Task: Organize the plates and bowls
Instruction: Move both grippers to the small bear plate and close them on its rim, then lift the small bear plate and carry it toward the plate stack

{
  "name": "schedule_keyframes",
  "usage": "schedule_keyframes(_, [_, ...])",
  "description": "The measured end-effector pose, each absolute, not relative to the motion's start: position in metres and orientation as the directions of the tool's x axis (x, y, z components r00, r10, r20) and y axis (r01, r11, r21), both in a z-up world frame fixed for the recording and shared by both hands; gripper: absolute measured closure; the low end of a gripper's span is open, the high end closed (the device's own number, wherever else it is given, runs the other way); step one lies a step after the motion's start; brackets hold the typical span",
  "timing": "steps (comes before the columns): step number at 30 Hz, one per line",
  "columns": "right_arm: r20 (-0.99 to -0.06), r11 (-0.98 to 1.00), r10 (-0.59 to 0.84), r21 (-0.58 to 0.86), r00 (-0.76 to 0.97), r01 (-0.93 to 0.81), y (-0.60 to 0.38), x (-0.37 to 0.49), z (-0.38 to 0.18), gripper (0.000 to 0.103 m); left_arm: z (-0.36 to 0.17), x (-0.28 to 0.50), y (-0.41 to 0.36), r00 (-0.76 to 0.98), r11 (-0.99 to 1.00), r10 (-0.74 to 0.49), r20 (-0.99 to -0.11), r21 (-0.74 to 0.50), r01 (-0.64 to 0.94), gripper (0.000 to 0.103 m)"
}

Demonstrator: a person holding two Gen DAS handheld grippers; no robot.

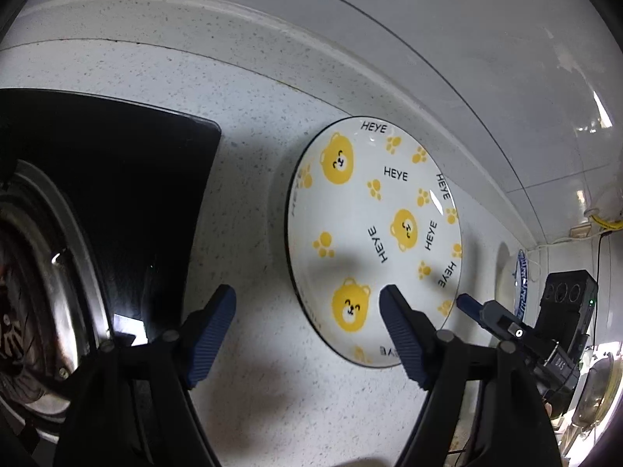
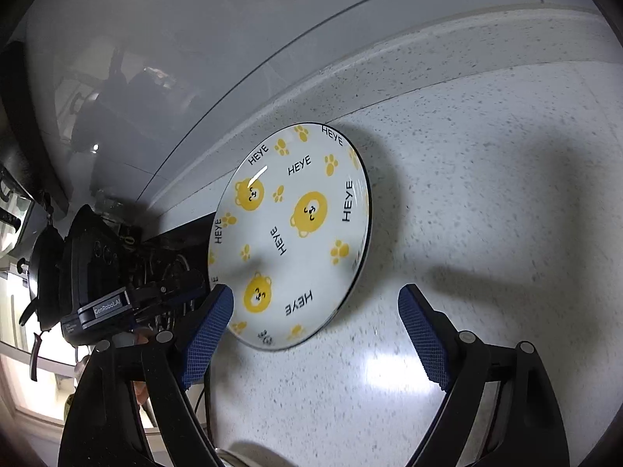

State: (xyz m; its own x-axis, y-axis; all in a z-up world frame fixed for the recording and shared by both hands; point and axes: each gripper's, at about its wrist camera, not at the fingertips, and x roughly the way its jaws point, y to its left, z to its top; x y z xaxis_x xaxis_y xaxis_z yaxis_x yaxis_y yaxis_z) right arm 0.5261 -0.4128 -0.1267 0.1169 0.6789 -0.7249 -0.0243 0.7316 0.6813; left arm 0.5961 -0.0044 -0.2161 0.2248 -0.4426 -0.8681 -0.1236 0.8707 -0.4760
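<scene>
A white plate with yellow bears and "HEYE" lettering [image 1: 373, 241] lies flat on the speckled white counter; it also shows in the right wrist view [image 2: 290, 233]. My left gripper [image 1: 307, 303] is open and empty, hovering just in front of the plate's near edge, its right finger over the rim. My right gripper [image 2: 315, 303] is open and empty, with its left fingertip at the plate's near edge. A blue-patterned dish [image 1: 520, 288] stands on edge at the right, partly hidden by the other gripper [image 1: 506, 323].
A black cooktop [image 1: 128, 202] with a steel pot [image 1: 46, 292] is at the left. The tiled wall [image 1: 389, 39] runs behind the counter's raised back edge [image 2: 389, 58]. Bare speckled counter [image 2: 486, 194] lies to the plate's right. The left gripper's body [image 2: 97, 272] is at left.
</scene>
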Motion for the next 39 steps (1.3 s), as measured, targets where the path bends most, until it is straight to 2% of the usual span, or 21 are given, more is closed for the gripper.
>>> schedule_keyframes(5, [-0.721, 0.727, 0.685, 0.686, 0.109, -0.031, -0.404, 0.538, -0.136, 0.035, -0.227, 0.612, -0.014, 0.223, 0.870, -0.448, -0.866, -0.480, -0.114, 0.028])
schedule_keyframes(7, [-0.720, 0.725, 0.687, 0.688, 0.098, -0.028, -0.401, 0.542, -0.141, 0.049, -0.231, 0.619, -0.016, 0.227, 0.869, -0.450, -0.864, -0.482, -0.113, 0.029])
schedule_keyframes(9, [-0.726, 0.731, 0.681, 0.682, 0.094, -0.025, -0.400, 0.545, -0.146, 0.056, -0.235, 0.626, -0.017, 0.237, 0.869, -0.444, -0.864, -0.480, -0.121, 0.030])
schedule_keyframes(15, [-0.737, 0.740, 0.671, 0.673, 0.083, -0.011, -0.404, 0.549, -0.158, 0.081, -0.237, 0.641, -0.019, 0.275, 0.867, -0.448, -0.850, -0.489, -0.099, 0.044])
schedule_keyframes(19, [-0.733, 0.735, 0.676, 0.678, 0.075, 0.001, -0.410, 0.551, -0.162, 0.091, -0.241, 0.648, -0.024, 0.257, 0.851, -0.483, -0.837, -0.518, -0.086, 0.054])
schedule_keyframes(23, [-0.724, 0.725, 0.686, 0.688, 0.065, 0.015, -0.416, 0.552, -0.165, 0.093, -0.241, 0.651, -0.029, 0.220, 0.860, -0.484, -0.847, -0.507, -0.062, 0.056])
schedule_keyframes(25, [-0.722, 0.722, 0.689, 0.692, 0.063, 0.017, -0.419, 0.554, -0.167, 0.093, -0.243, 0.651, -0.029, 0.224, 0.866, -0.471, -0.853, -0.496, -0.069, 0.061])
schedule_keyframes(27, [-0.715, 0.714, 0.697, 0.699, 0.063, 0.031, -0.423, 0.555, -0.168, 0.093, -0.244, 0.649, -0.024, 0.227, 0.868, -0.456, -0.861, -0.486, -0.099, 0.082])
schedule_keyframes(29, [-0.714, 0.712, 0.697, 0.700, 0.069, 0.047, -0.424, 0.555, -0.169, 0.094, -0.249, 0.645, -0.013, 0.224, 0.845, -0.480, -0.848, -0.516, -0.143, 0.091])
schedule_keyframes(31, [-0.711, 0.709, 0.699, 0.703, 0.071, 0.061, -0.429, 0.556, -0.170, 0.094, -0.254, 0.639, -0.007, 0.232, 0.808, -0.521, -0.821, -0.563, -0.174, 0.092])
schedule_keyframes(39, [-0.755, 0.753, 0.655, 0.656, 0.040, 0.048, -0.435, 0.537, -0.160, 0.093, -0.257, 0.614, -0.009, 0.231, 0.760, -0.564, -0.793, -0.607, -0.231, 0.092])
